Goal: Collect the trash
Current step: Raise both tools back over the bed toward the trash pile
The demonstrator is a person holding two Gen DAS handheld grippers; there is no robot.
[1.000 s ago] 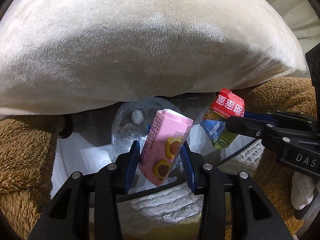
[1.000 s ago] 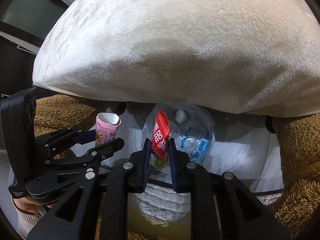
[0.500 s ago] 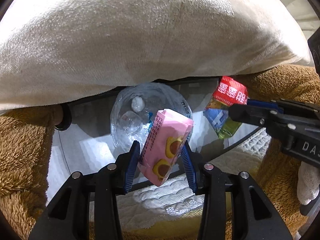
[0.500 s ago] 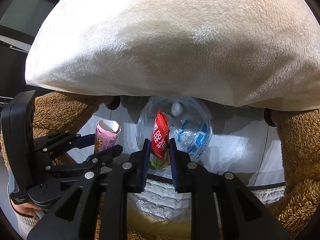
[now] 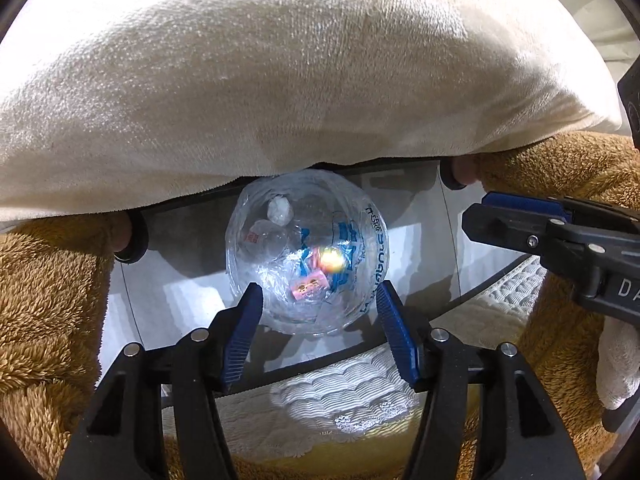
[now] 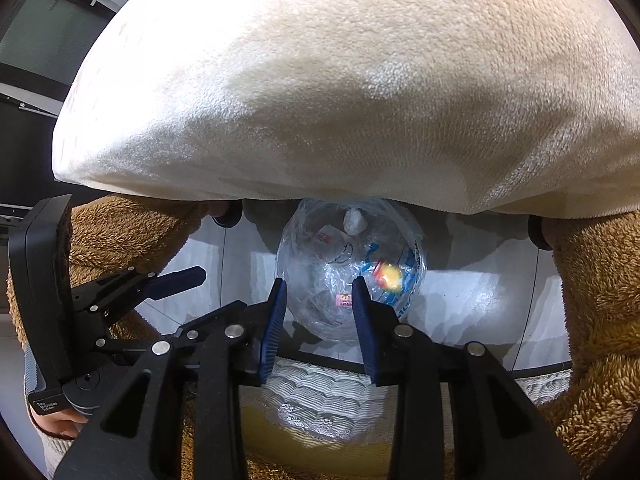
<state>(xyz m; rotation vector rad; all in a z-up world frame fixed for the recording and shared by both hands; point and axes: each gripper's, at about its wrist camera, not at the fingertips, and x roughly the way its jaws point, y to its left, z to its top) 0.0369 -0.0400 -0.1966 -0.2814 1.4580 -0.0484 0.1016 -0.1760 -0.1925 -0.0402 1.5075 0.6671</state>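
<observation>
Trash lies inside the clear bag-lined bin [image 5: 308,252] straight ahead of the left gripper [image 5: 320,320], whose blue fingers are spread and hold nothing; a pink carton [image 5: 309,286] and a blurred red-yellow wrapper [image 5: 330,259] sit in the liner beyond its tips, under a cream pillow [image 5: 280,80].

From the right wrist, the right gripper [image 6: 319,312] also stands spread and empty, the same bin [image 6: 352,272] just past its tips, the left gripper [image 6: 160,284] off to its left.

Both pieces appear binned; whether more litter remains cannot be told.

cream cushion [image 5: 280,80] overhanging open bag [image 5: 308,256]
</observation>
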